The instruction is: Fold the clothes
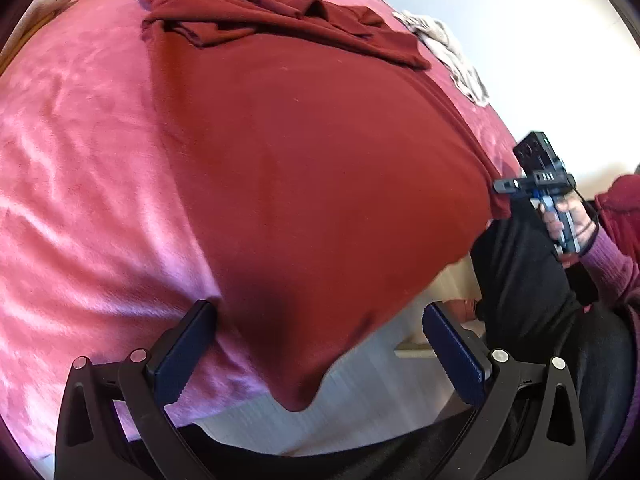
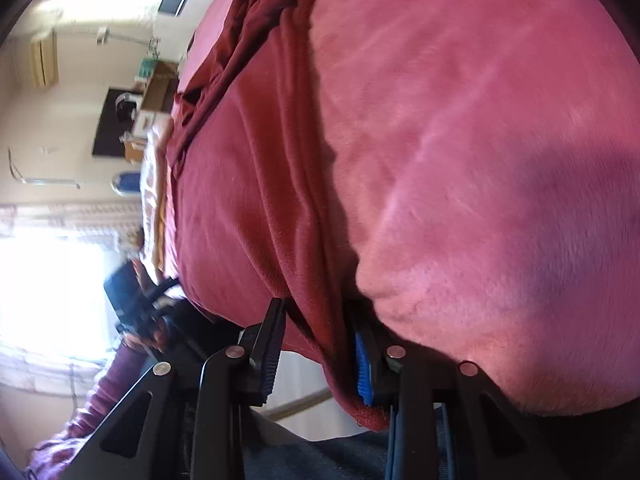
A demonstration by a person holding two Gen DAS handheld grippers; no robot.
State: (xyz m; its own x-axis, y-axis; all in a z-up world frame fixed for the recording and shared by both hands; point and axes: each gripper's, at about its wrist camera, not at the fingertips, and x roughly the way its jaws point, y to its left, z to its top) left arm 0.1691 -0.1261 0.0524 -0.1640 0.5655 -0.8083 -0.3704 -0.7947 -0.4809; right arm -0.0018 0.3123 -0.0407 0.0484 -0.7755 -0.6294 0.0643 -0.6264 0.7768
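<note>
A dark red garment (image 1: 304,152) lies spread on the pink blanket (image 1: 80,168), its sleeves bunched at the far end (image 1: 256,12). Its near corner hangs off the bed edge between the wide-apart fingers of my left gripper (image 1: 319,310), which stands open without touching the cloth. A hand holds my right gripper (image 1: 505,186) at the garment's right corner. In the right wrist view the red hem (image 2: 340,360) runs between the fingers of the right gripper (image 2: 316,312) and rests against the blue pad (image 2: 363,364). A gap shows beside the other finger (image 2: 272,344), so the jaws stand apart.
A pale crumpled garment (image 1: 448,48) lies at the bed's far right edge. The person's black trouser leg (image 1: 520,264) stands beside the bed over a light floor (image 1: 360,412). A bright window (image 2: 48,292) and boxes (image 2: 160,84) show across the room.
</note>
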